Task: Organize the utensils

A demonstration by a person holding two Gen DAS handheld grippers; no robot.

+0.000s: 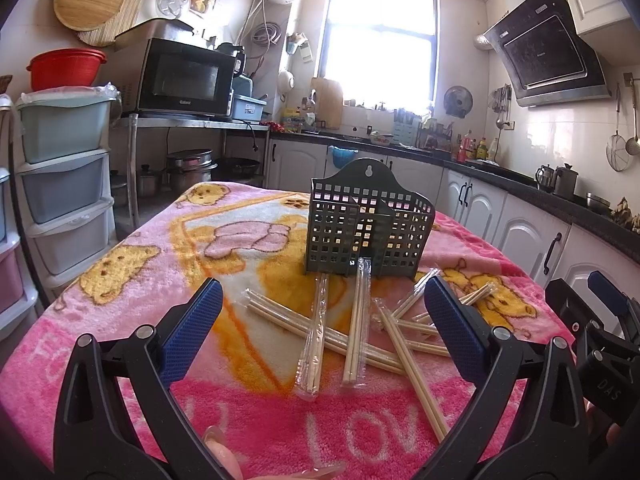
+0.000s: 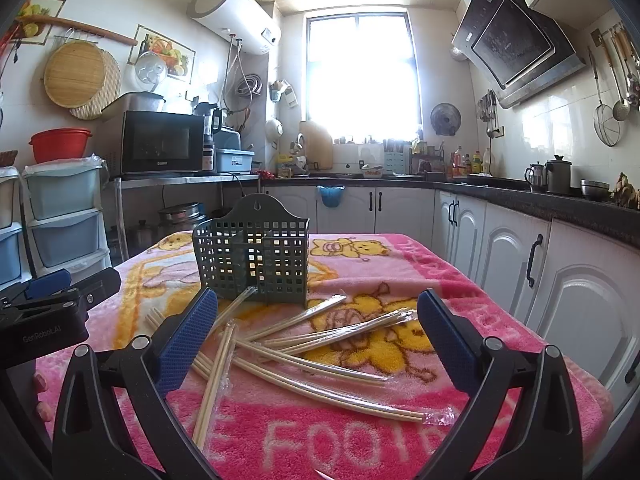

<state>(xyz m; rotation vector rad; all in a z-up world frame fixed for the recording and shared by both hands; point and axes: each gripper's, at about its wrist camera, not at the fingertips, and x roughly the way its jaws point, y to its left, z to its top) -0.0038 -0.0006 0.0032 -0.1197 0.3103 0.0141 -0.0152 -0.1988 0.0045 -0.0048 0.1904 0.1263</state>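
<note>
Both tongs (image 1: 322, 324) (image 2: 316, 334) gape above wrapped chopsticks (image 1: 355, 328) lying crisscrossed, pointing all ways

Black-framed left gripper (image 1: 322, 328) and right gripper (image 2: 318, 334), blue textured pads, silver screws.

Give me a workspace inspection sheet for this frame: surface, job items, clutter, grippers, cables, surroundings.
Surface: table under a pink cartoon blanket.
Job's things: grey holder upright mid-table, looks empty; wrapped chopsticks scattered and crossed in front of it, some ends touching its base.
Clutter: nothing seen on the blanket besides these.
Grippers: left gripper and right gripper both open, holding nothing, above the near edge.
Cables: a cord hangs below the microwave shelf; none on the table.
Surroundings: kitchen; bright window, range hood, white cabinets, drawer stack.
</note>
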